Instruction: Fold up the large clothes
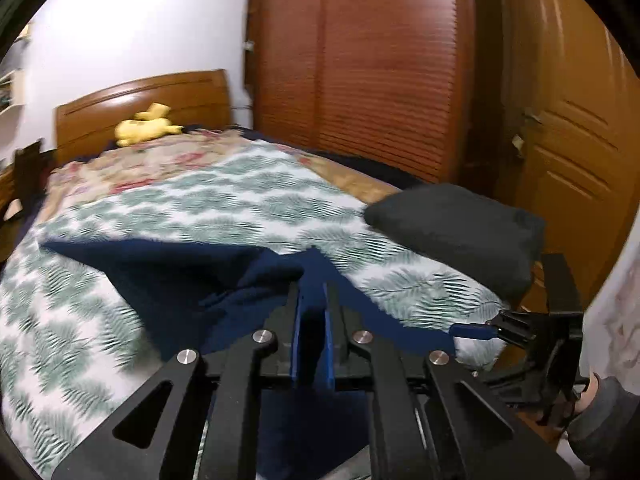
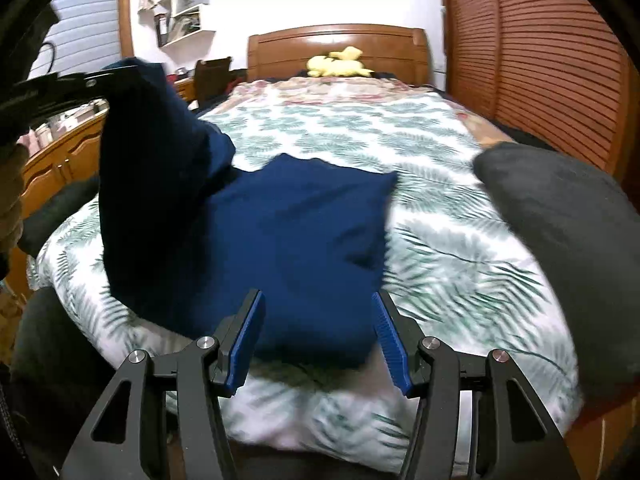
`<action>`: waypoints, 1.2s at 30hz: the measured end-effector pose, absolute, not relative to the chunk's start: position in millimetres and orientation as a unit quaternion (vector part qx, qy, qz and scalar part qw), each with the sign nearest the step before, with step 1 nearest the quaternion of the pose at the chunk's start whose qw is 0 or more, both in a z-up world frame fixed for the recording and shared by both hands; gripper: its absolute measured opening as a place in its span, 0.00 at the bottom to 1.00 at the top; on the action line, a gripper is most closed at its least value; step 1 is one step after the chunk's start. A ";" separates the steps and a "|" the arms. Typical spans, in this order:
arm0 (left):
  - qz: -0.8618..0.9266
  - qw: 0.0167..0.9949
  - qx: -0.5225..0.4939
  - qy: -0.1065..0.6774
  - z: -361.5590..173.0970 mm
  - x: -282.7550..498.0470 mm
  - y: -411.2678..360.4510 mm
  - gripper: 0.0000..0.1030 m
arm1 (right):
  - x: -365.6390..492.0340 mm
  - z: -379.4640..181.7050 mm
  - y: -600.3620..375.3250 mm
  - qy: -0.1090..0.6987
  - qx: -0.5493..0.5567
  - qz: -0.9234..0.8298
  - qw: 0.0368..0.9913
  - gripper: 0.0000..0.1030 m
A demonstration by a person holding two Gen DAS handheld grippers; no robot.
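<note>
At the foot of the bed, nearest the right wrist camera, the right gripper (image 2: 316,336) stands about half open with nothing between its blue pads (image 2: 390,334); it hovers just above the near edge of the navy garment (image 2: 304,232), which lies spread on the leaf-patterned quilt (image 2: 460,264). To the left, the left gripper (image 1: 314,300) is clamped tight on a fold of that same cloth; in the right wrist view the pinched part hangs lifted off the bed as a dark drape, while the rest stays flat on the quilt. Further right a folded dark grey garment (image 2: 560,240) sits near the bed's edge, well apart from the navy one; beyond, a yellow plush toy (image 2: 340,65) rests against the wooden headboard (image 2: 336,42).

The step in hand looks like carrying one side of the navy garment over to make a fold. The next move probably calls for the right gripper to close on or pin the near edge, so the cloth does not drag as the left brings its portion across.
</note>
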State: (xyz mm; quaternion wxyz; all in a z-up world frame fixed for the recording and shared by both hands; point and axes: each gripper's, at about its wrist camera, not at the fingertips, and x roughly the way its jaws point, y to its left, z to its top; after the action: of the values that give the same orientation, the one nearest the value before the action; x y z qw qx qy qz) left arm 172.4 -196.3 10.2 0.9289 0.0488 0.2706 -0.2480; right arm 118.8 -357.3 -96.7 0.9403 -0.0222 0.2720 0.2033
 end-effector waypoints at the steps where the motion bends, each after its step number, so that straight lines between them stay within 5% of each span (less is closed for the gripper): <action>1: -0.263 0.925 0.056 0.269 8.3 172.5 -212.7 0.09 | 116.3 -96.3 -362.2 0.271 -0.020 0.200 0.941 0.55; 9: -0.277 0.904 0.101 0.308 -13.3 178.1 -257.5 0.11 | 105.5 -99.0 -385.3 0.272 0.007 0.181 0.945 0.55; 16: -0.268 0.917 0.077 0.285 -2.9 168.3 -225.3 0.48 | 110.5 -87.2 -374.8 0.260 -0.002 0.185 0.948 0.55; 20: -0.256 0.924 0.060 0.277 -2.8 165.8 -198.4 0.77 | 108.4 -75.1 -361.4 0.245 -0.007 0.192 0.950 0.55; 36: -0.168 0.941 0.023 0.293 -38.3 140.4 -68.5 0.77 | 139.9 -69.0 -277.9 0.249 -0.055 0.231 0.939 0.55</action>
State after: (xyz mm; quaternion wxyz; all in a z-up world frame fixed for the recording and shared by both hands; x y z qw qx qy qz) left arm 140.4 -68.5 -38.3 0.9409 0.0228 0.2928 -0.1685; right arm 139.9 -277.9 -69.0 0.9390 -0.0548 0.2486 0.2313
